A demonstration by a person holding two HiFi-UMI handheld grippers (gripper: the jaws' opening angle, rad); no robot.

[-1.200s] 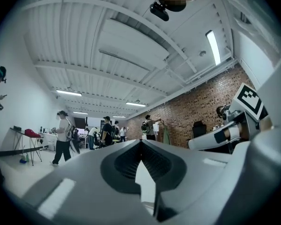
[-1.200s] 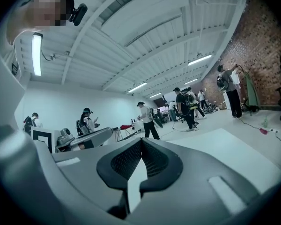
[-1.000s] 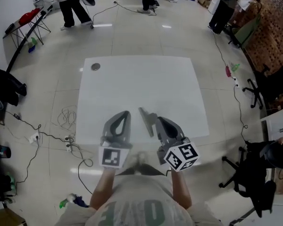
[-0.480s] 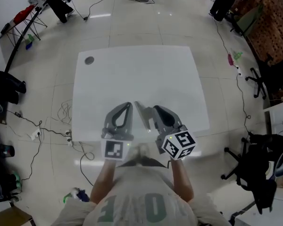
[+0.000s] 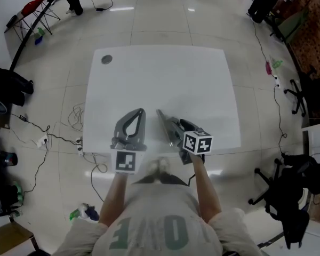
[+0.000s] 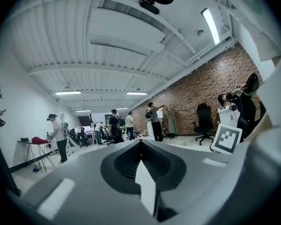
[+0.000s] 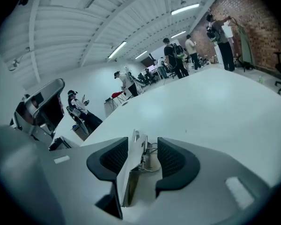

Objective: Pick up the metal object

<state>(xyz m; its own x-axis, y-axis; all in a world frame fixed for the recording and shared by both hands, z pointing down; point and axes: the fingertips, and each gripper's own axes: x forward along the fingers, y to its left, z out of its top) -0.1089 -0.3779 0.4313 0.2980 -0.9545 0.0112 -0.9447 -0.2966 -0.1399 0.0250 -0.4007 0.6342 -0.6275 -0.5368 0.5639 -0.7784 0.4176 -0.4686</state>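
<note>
Metal object [image 7: 132, 161] between opening jaws of right hand-held gripper [image 7: 143, 139]; left hand-held gripper [image 6: 140, 142] jaws together.

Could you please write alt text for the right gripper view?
The right gripper is opening its dark jaws, with a thin metal object standing on edge between them against one pad. Beyond lies a white table, with people standing in the distance.

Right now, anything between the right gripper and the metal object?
Nothing visible. The metal object already stands between the jaws of the right gripper, which are opening. It lies against one jaw, with a gap to the other.
</note>
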